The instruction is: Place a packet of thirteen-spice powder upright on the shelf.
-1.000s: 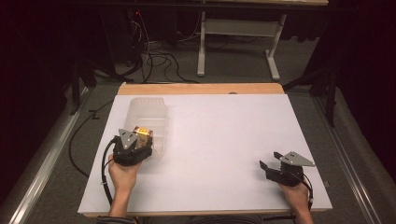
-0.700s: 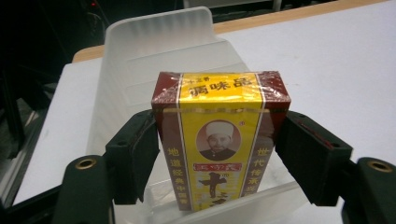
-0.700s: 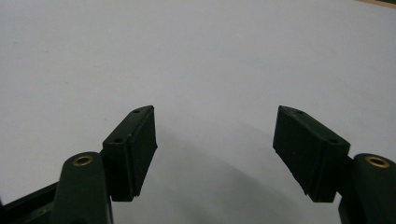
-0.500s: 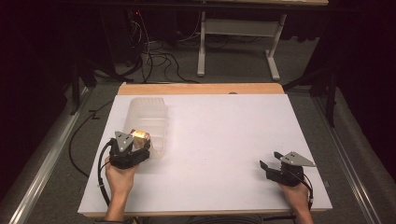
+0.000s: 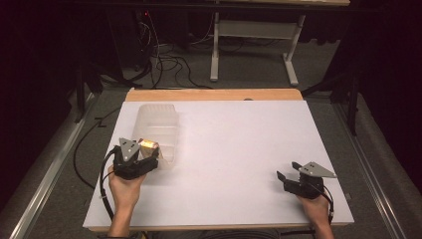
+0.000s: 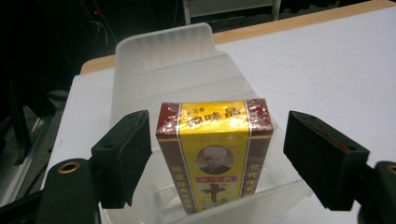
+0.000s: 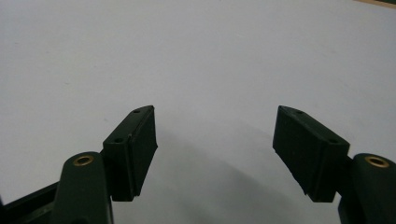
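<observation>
The box (image 6: 215,156) stands upright in the near end of the clear bin (image 6: 163,51), its yellow-and-maroon face turned to your left gripper (image 6: 217,158) and its long axis vertical. It sits dead centre between that gripper's jaws, straight ahead along the approach line. Those jaws have just been opening: the box is still between them, but there's a visible gap on the far side and the near pad looks at most just beside the box edge, so nothing is clamped and the box rests on its own in the bin. From above, the box (image 5: 148,145) shows at the bin's (image 5: 158,113) near end, right at the nose of the left gripper (image 5: 149,158); the bin runs lengthwise away from you along the left side of the table (image 5: 239,149). Your right gripper (image 5: 284,175) is well apart, low on the right of the table, jaws spread wide over bare surface with nothing between them. So the left hand is the near one by far. My read: the drop is done, and the next move is a straight pull-back along the jaw axis. Keep it square so neither pad clips the tall box and tips it against the bin wall.
</observation>
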`<state>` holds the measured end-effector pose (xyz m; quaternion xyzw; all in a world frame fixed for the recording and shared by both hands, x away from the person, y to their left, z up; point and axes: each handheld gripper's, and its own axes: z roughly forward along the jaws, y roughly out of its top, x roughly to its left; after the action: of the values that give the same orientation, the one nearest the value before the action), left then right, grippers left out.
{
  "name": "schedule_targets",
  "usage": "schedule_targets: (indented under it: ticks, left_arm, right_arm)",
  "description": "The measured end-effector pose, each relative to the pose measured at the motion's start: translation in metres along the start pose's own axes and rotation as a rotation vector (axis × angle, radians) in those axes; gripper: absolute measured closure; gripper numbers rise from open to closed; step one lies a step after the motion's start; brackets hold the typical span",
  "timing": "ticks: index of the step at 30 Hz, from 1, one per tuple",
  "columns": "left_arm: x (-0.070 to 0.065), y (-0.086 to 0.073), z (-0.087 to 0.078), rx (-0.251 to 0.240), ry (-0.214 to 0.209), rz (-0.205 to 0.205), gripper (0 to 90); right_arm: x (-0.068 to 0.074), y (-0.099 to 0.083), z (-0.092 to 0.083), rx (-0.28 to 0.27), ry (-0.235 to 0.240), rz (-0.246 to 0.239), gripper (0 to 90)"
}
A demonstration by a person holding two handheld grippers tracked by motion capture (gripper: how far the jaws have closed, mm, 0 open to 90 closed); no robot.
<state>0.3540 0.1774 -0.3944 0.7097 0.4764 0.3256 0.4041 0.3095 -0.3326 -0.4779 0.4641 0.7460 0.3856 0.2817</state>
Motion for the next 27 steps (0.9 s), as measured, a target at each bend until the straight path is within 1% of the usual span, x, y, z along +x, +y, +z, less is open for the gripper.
schedule_targets:
  ticks: [6, 10, 14, 15, 16, 17, 18, 24, 27]
  left_arm:
    - [0.0, 0.006, -0.007, -0.017, -0.009, 0.004, 23.3]
    - [-0.002, 0.009, -0.011, -0.033, -0.02, 0.011, 23.4]
    - [-0.007, 0.013, -0.015, -0.044, -0.035, 0.028, 23.7]
    - [-0.01, 0.015, -0.017, -0.047, -0.044, 0.037, 23.9]
    - [-0.01, 0.015, -0.017, -0.047, -0.044, 0.037, 24.0]
    - [-0.014, 0.016, -0.018, -0.048, -0.054, 0.044, 24.3]
    - [-0.014, 0.016, -0.018, -0.048, -0.054, 0.044, 24.4]
    - [-0.024, 0.018, -0.019, -0.048, -0.074, 0.071, 24.4]
    - [-0.028, 0.017, -0.02, -0.05, -0.077, 0.077, 24.3]
  right_arm:
    - [0.0, 0.0, 0.0, 0.0, 0.0, 0.003, 30.9]
    - [0.0, 0.0, 0.0, 0.0, 0.001, 0.008, 30.9]
    - [0.0, 0.0, 0.0, -0.001, 0.001, 0.008, 31.1]
    - [0.0, 0.0, 0.0, -0.001, 0.002, 0.005, 31.2]
    - [0.0, 0.0, 0.0, -0.001, 0.002, 0.005, 31.2]
    - [0.0, 0.0, 0.0, -0.003, 0.003, 0.006, 31.3]
    - [0.0, 0.0, 0.0, -0.003, 0.003, 0.006, 31.3]
    - [0.0, 0.0, 0.0, -0.003, 0.003, 0.007, 31.3]
    - [0.0, 0.0, 0.0, -0.003, 0.003, 0.007, 31.3]
